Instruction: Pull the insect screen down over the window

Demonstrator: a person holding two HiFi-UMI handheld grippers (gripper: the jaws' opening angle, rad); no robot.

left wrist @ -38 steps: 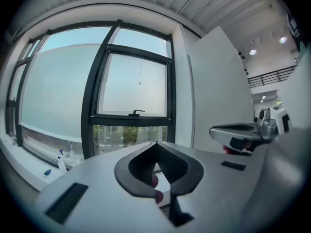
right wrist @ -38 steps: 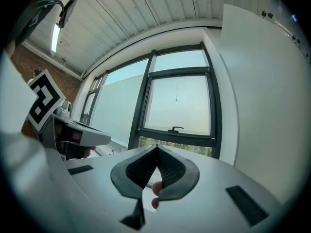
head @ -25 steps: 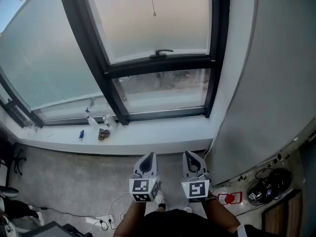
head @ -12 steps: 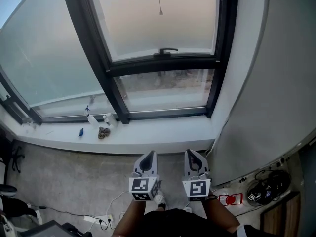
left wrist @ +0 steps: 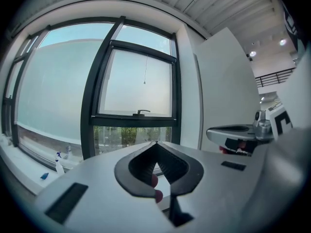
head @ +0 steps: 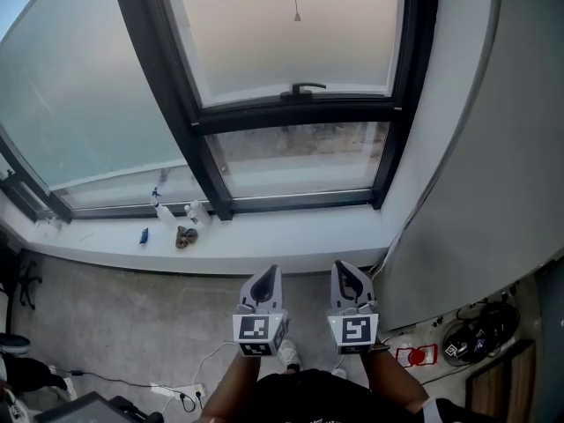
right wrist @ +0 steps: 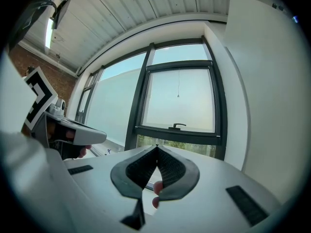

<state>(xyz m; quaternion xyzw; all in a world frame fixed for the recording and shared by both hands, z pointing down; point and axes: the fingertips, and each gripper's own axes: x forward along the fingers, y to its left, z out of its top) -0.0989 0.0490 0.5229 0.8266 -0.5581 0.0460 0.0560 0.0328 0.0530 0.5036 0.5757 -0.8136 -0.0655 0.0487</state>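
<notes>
Both hand-held grippers are sitting low in front of the person, side by side over the grey floor. The left hand-held gripper is pinched fully shut with nothing in it, and the right hand-held gripper is doing the same: tips touching, empty. Both are pointing toward the window but hanging well short of it, not touching anything.

As for the insect screen, I can't really make out the mesh itself. What's showing is a thin pull cord with a little bead on the end, dangling down the middle of the hazy upper pane. A black handle is sitting on the dark crossbar just below that pane, and greenery is showing through the clear lower pane under it.

A couple of spray bottles are standing on the white sill off to the left, well apart from both grippers.
</notes>
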